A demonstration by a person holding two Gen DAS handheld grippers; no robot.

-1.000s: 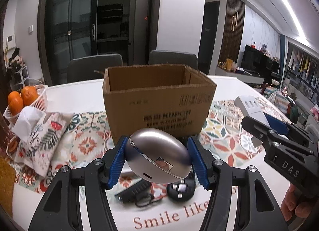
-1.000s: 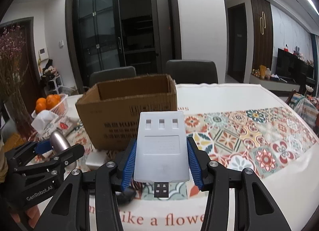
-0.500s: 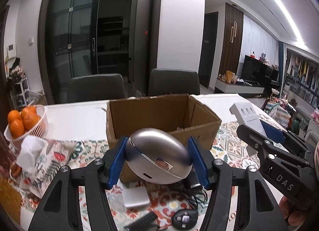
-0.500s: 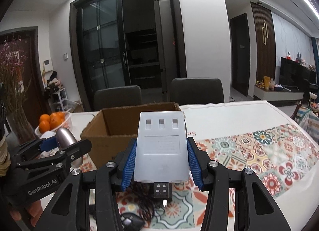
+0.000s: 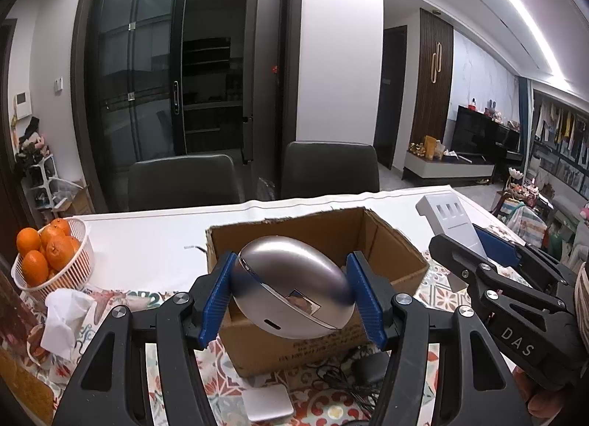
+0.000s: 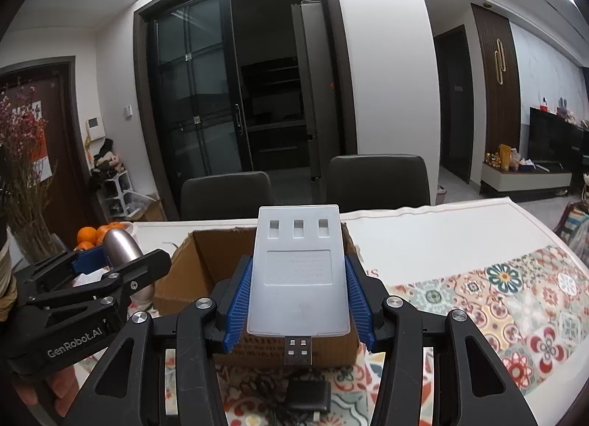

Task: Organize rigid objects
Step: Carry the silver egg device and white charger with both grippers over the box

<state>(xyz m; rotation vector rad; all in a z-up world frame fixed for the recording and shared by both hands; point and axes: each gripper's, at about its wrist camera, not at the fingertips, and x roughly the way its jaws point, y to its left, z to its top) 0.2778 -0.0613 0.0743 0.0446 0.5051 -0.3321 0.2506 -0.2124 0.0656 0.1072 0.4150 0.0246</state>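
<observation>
Left wrist view: a silver egg-shaped case (image 5: 292, 286) is clamped between the blue pads of the left gripper (image 5: 291, 295), held above the near wall of an open cardboard box (image 5: 394, 249) on the table (image 5: 147, 242). On the right wrist view, a white USB hub (image 6: 298, 271) is gripped by the right gripper (image 6: 298, 301), plug end toward the camera, above the same box. A basket of oranges (image 5: 51, 260) is seen at the table's left edge.
</observation>
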